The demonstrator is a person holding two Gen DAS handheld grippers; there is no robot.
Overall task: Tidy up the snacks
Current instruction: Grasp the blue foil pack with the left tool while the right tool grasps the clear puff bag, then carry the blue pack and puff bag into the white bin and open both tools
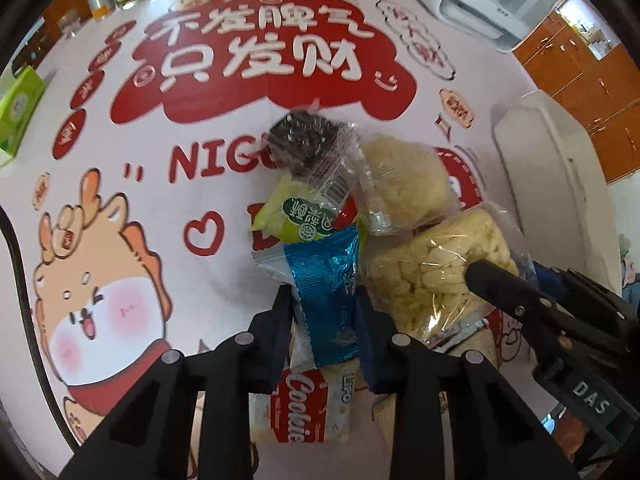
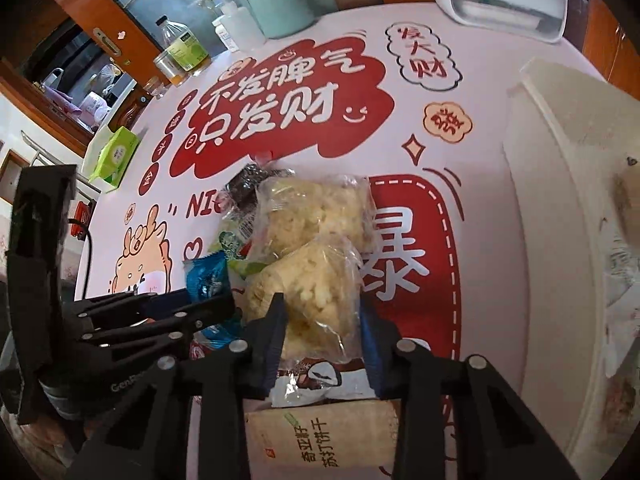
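Note:
A pile of snack packets lies mid-table. My left gripper [image 1: 324, 300] is shut on a blue foil packet [image 1: 326, 280], also in the right wrist view [image 2: 208, 280]. My right gripper [image 2: 322, 312] is shut on a clear bag of yellow puffed snack [image 2: 304, 292], which shows beside the blue packet in the left wrist view [image 1: 432, 276]. A second yellow puffed bag [image 2: 316, 208], a dark snack packet [image 1: 304, 140] and a green-yellow packet [image 1: 304, 216] lie beyond. A red Cookie packet [image 1: 300, 408] lies under the left gripper, and a beige cracker packet [image 2: 320, 436] under the right.
A white tray [image 2: 560, 184] lies at the table's right. A white appliance [image 1: 500, 4] stands at the back right. Bottles and jars [image 2: 180, 48] and a teal canister [image 2: 276, 4] stand along the back edge. A green tissue box [image 1: 20, 108] sits far left.

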